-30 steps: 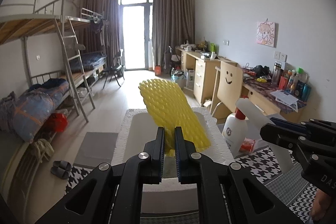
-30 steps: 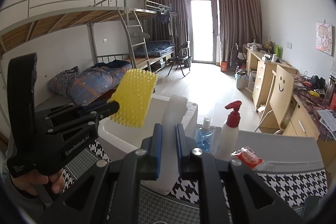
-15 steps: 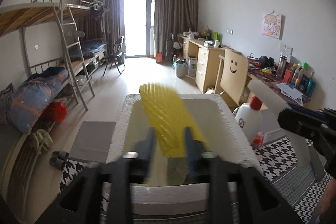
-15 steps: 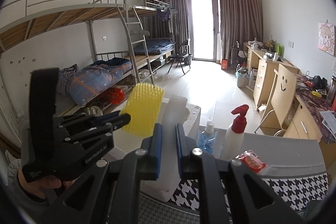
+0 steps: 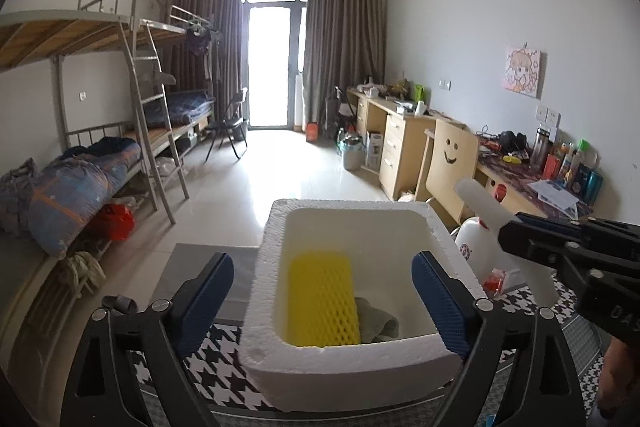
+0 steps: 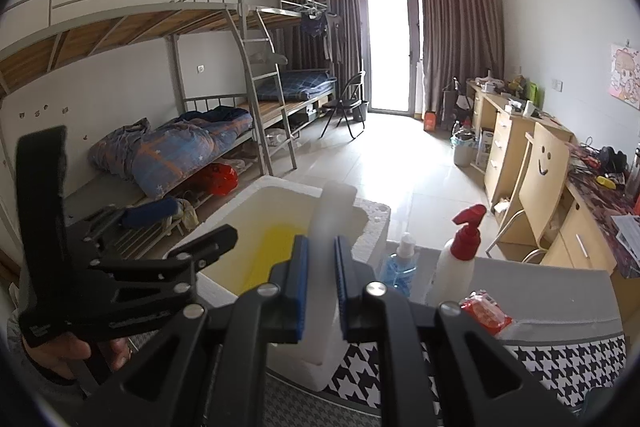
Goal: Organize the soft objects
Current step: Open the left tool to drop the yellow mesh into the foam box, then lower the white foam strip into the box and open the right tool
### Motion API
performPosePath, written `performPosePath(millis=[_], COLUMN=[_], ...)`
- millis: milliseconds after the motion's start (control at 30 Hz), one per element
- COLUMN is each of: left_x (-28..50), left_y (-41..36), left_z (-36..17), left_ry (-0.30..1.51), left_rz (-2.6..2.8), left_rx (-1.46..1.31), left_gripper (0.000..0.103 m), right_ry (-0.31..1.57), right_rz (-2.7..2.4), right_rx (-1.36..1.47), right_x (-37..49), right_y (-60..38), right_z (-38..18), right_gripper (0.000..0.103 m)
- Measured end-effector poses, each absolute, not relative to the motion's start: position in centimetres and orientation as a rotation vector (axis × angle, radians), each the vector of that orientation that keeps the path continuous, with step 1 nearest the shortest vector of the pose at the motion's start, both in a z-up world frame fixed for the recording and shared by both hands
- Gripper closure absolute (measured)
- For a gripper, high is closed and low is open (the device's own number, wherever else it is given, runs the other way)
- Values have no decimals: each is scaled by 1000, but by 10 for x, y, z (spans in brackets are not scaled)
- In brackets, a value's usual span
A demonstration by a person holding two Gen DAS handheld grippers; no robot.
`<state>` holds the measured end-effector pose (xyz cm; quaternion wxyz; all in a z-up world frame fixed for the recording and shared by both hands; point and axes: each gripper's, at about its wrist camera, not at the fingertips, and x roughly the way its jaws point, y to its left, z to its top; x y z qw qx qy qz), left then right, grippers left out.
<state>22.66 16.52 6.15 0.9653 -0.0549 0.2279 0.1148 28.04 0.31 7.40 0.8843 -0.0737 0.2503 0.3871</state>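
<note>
Left gripper (image 5: 323, 297) is hanging over the white foam box (image 5: 440, 231) with its 2 fingers spread wide, gripping nothing. Yellow foam net (image 5: 320, 299) is lying flat inside the box toward its left wall, touching a grey cloth (image 5: 376, 321) beside it. Right gripper (image 6: 321, 281) is squeezing a white foam sheet (image 6: 332, 211) upright at the box's right edge, left of the blue bottle (image 6: 400, 267) and red-capped spray bottle (image 6: 456, 259).

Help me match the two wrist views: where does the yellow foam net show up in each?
Left wrist: the yellow net lies inside the foam box, low centre, between the open left gripper fingers.
Right wrist: only a yellow patch shows in the box, left of centre, partly hidden behind the white foam strip the right gripper holds.
Shared landmark: the smiley-face chair.
</note>
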Motion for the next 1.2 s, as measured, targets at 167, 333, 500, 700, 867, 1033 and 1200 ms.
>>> performPosePath(millis=[167, 333, 500, 700, 867, 1033, 1200], left_x=[219, 214, 208, 200, 194, 189, 188], left_y=[168, 173, 182, 188, 190, 194, 195], left_z=[63, 61, 59, 57, 57, 56, 54], left_ry=[437, 433, 431, 431, 425, 423, 430], left_rz=[266, 295, 310, 326, 341, 349, 353], left_rx=[-111, -109, -116, -120, -123, -130, -133], left_gripper=[1, 1, 1, 1, 1, 1, 1], right_ry=[526, 539, 553, 560, 576, 608, 644], right_rz=[818, 833, 846, 851, 859, 851, 879], right_rx=[-163, -164, -177, -194, -195, -195, -175], right_x=[284, 290, 294, 292, 296, 303, 312], right_y=[6, 11, 18, 27, 34, 43, 46], right_z=[71, 68, 66, 63, 59, 53, 49], right_gripper=[87, 87, 87, 86, 86, 85, 76])
